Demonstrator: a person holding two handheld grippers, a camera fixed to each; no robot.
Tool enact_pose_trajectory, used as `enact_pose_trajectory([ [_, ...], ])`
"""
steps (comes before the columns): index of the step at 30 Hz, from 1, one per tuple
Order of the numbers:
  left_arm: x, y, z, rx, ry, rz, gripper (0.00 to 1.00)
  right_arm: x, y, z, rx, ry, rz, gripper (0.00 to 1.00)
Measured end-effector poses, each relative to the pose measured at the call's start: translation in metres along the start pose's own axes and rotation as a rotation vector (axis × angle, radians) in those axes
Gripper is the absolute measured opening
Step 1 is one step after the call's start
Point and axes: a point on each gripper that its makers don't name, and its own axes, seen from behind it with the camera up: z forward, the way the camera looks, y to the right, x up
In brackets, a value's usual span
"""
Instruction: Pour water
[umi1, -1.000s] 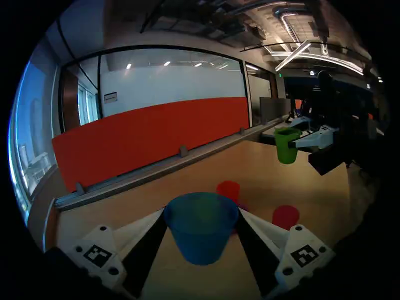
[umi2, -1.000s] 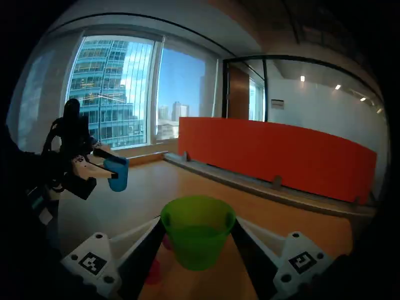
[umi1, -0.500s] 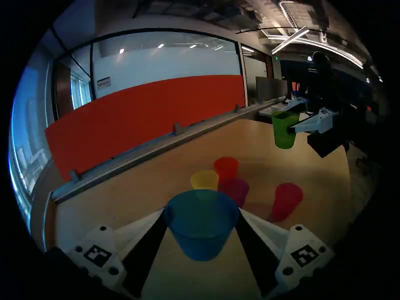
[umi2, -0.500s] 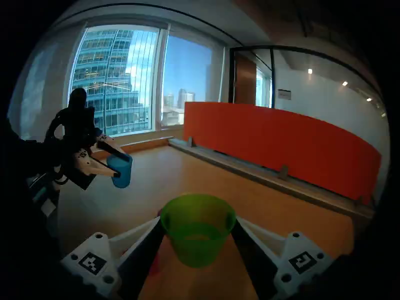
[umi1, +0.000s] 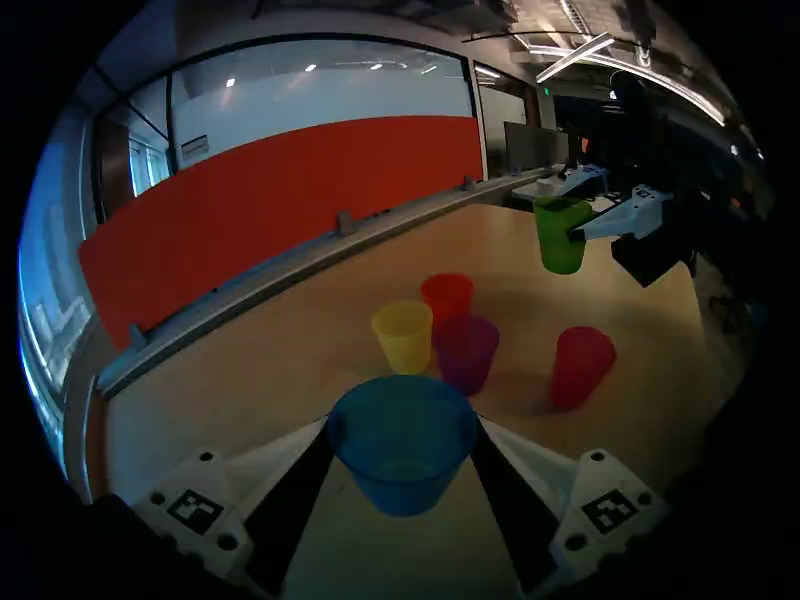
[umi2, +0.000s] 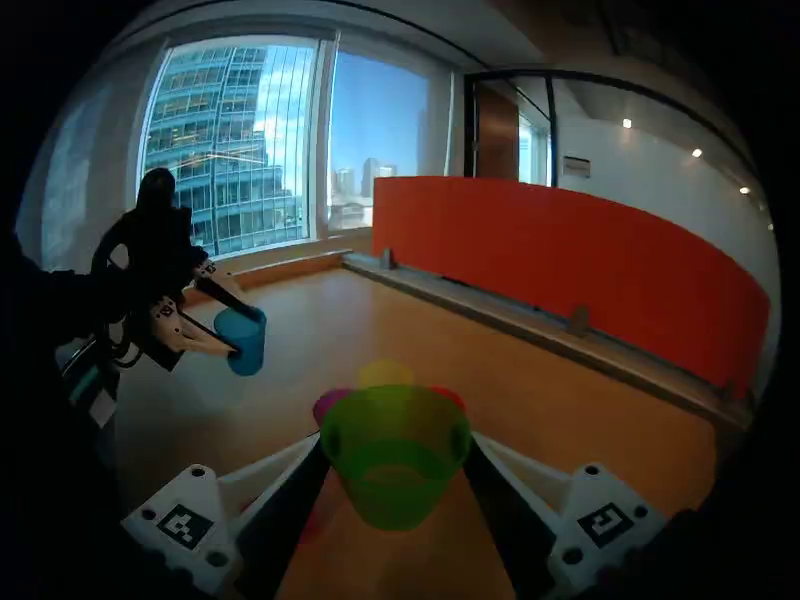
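My left hand-held gripper (umi1: 403, 445) pinches the blue cup (umi1: 403, 475) between both fingers. The finger pads are hidden behind the cup wall, and I cannot tell whether the cup contains water. The cup is upright and held clear of the tabletop (umi1: 280, 370).

Beyond it on the tabletop stand a yellow cup (umi1: 404, 335), an orange-red cup (umi1: 447, 297) and a purple cup (umi1: 466, 352), close together. A red cup (umi1: 581, 365) stands apart to their right.

Farther right, my right hand-held gripper (umi1: 590, 225) holds the green cup (umi1: 558, 235) upright in the air, well apart from the blue cup. The hand behind it is lost in shadow.

In the right gripper view, both fingers clamp the green cup, which covers most of the standing cups so that only their rims show. At left in that view, the person holding the blue cup is a dark silhouette.
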Motion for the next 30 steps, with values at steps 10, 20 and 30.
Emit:
enact_pose_trajectory([
  [10, -0.017, 0.007, 0.011, -0.024, -0.043, -0.001, 0.89, -0.026, 0.007, 0.007, -0.003, -0.069, -0.004, 0.91],
  [20, -0.031, 0.014, 0.021, -0.048, -0.082, 0.002, 0.89, -0.043, 0.009, 0.015, 0.001, -0.121, -0.013, 0.91],
  [30, -0.042, 0.014, 0.031, -0.064, -0.103, -0.014, 0.89, -0.06, 0.01, 0.019, 0.004, -0.164, -0.017, 0.91],
])
